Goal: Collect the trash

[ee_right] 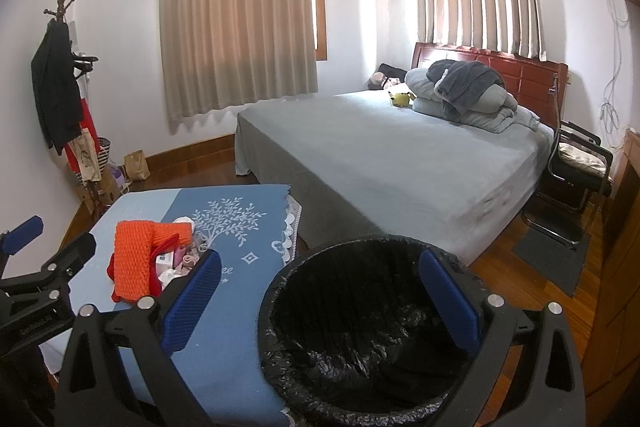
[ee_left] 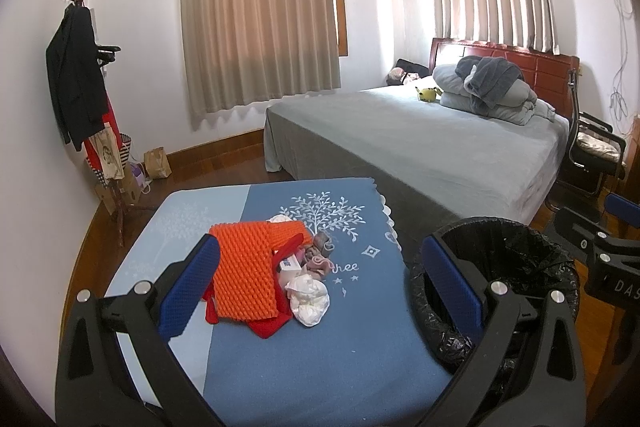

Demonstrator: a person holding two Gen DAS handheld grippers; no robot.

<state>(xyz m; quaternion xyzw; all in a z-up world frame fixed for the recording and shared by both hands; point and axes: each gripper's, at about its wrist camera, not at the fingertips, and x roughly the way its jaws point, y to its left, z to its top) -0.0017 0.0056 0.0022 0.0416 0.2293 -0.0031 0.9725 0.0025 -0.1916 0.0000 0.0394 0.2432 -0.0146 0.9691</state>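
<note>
A pile of trash lies on the blue tablecloth (ee_left: 340, 339): an orange foam net (ee_left: 246, 271), red pieces beneath it, a crumpled white tissue (ee_left: 310, 299), a small white box (ee_left: 289, 265) and pinkish scraps (ee_left: 320, 255). My left gripper (ee_left: 320, 283) hovers open over the pile with nothing between its blue pads. A black-lined trash bin (ee_right: 360, 331) stands to the right of the table. My right gripper (ee_right: 320, 299) is open above the bin's rim, holding nothing. The pile also shows in the right wrist view, with the orange net (ee_right: 138, 251) at the left.
A large bed (ee_left: 420, 143) with grey sheet and folded bedding stands behind the table. A coat rack (ee_left: 80, 75) with bags at its foot is by the left wall. A black chair (ee_right: 576, 179) sits beside the bed's head. Wooden floor runs around the table.
</note>
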